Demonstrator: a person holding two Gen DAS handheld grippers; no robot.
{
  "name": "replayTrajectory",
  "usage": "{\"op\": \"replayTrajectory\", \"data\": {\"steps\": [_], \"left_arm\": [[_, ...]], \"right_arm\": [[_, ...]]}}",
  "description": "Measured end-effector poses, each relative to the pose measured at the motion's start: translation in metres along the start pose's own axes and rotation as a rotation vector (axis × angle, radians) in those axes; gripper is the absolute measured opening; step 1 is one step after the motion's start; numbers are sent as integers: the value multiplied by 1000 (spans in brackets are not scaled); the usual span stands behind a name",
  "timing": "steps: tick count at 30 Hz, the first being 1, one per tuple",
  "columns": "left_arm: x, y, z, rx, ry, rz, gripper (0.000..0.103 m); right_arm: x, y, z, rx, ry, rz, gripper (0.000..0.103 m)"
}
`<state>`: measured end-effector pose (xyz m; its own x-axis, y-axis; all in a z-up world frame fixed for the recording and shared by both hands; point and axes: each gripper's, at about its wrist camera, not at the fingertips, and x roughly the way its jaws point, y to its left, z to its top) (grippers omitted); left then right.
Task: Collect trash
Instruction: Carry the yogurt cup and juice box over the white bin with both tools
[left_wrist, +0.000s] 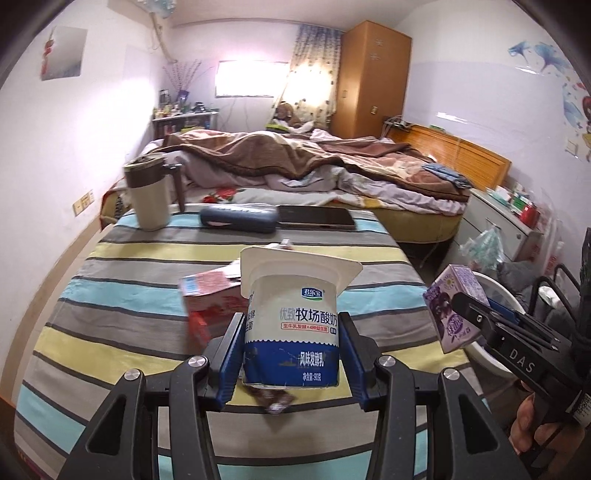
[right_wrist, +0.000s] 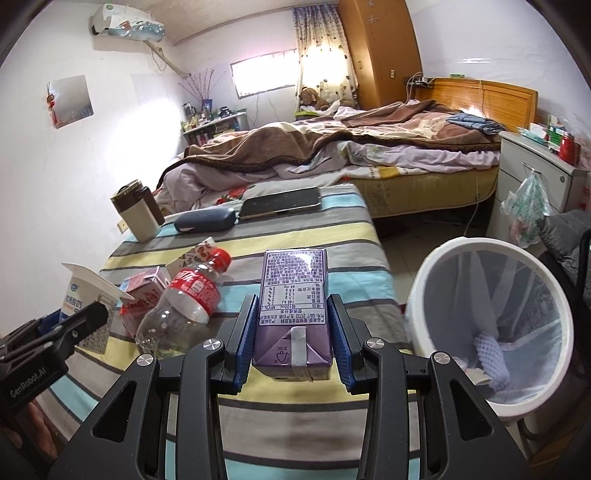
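My left gripper (left_wrist: 291, 343) is shut on a white and blue yogurt cup (left_wrist: 293, 314), held upright above the striped table (left_wrist: 110, 325). My right gripper (right_wrist: 293, 332) is shut on a purple drink carton (right_wrist: 293, 295); the same purple drink carton (left_wrist: 452, 306) shows at the right of the left wrist view. A white bin (right_wrist: 491, 314) lined with a clear bag stands on the floor right of the table. An empty cola bottle (right_wrist: 184, 306) and a pink carton (right_wrist: 146, 291) lie on the table. The pink carton (left_wrist: 210, 295) sits behind the yogurt cup.
At the table's far end stand a beige mug (left_wrist: 149, 195), a dark case (left_wrist: 238, 219) and a tablet (left_wrist: 316, 218). Behind is an unmade bed (right_wrist: 332, 147). A white nightstand (right_wrist: 532, 173) with a hanging bag is beyond the bin. A hand (left_wrist: 539, 432) holds the right gripper.
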<state>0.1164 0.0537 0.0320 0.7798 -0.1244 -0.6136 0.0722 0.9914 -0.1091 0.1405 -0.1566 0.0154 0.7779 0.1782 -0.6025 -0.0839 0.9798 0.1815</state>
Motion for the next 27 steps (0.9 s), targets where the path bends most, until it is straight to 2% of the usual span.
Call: {"op": "replayTrajectory", "data": {"steps": [27], "left_arm": [[28,-168,1,227,32,-238,49]], "right_arm": [[-46,-114,-9,153,-50,-195,40]]}}
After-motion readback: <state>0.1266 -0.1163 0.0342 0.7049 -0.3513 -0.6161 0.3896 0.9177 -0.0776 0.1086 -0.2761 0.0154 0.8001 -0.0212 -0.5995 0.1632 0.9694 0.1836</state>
